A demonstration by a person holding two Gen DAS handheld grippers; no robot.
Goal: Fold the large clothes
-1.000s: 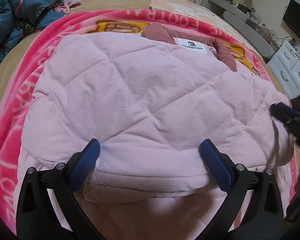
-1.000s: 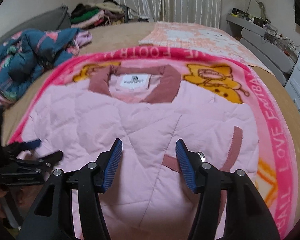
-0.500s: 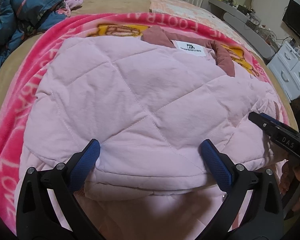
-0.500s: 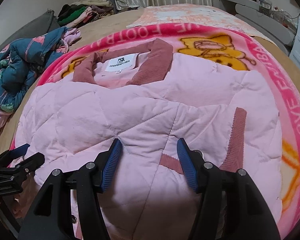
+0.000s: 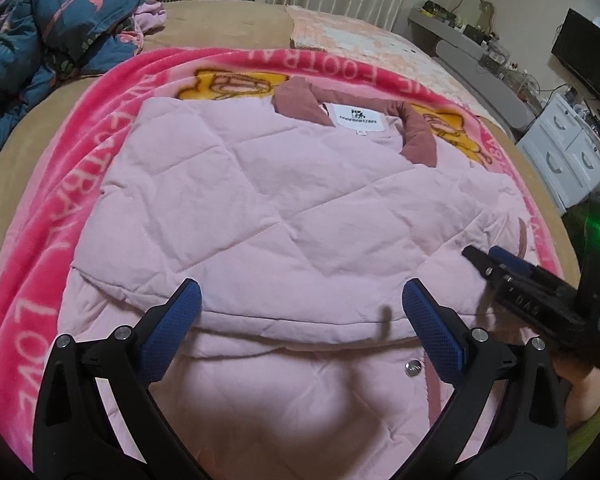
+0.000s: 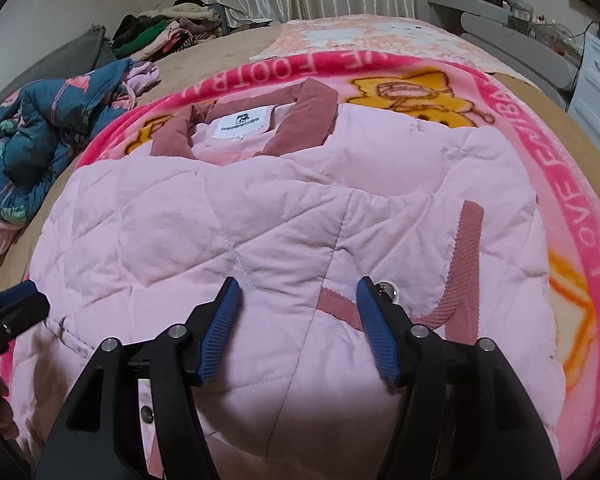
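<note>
On the bed (image 5: 28, 152), a bright pink fleece blanket (image 6: 572, 216) carries the pale pink quilted jacket (image 5: 260, 208), collar pointing to the curtains. Both grippers tilt downward over its near fold: left gripper (image 5: 300, 320) jaws wide apart and empty; right gripper (image 6: 298, 320) jaws just been opening, padding between them, unpressed.

I count one pink quilted jacket (image 5: 268, 216) spread on one pink blanket (image 5: 40, 264). It has one collar (image 6: 300, 120), one white label (image 6: 240, 122), and I can see two snaps: one (image 5: 413, 368) at 5 o'clock in my left view, one (image 6: 386, 290) beside my right gripper (image 6: 298, 300). I hold two grippers; the left (image 5: 300, 304) is the other. One blue padded garment (image 6: 32, 136) lies at 9 o'clock, one clothes pile (image 6: 168, 36) at 11.
</note>
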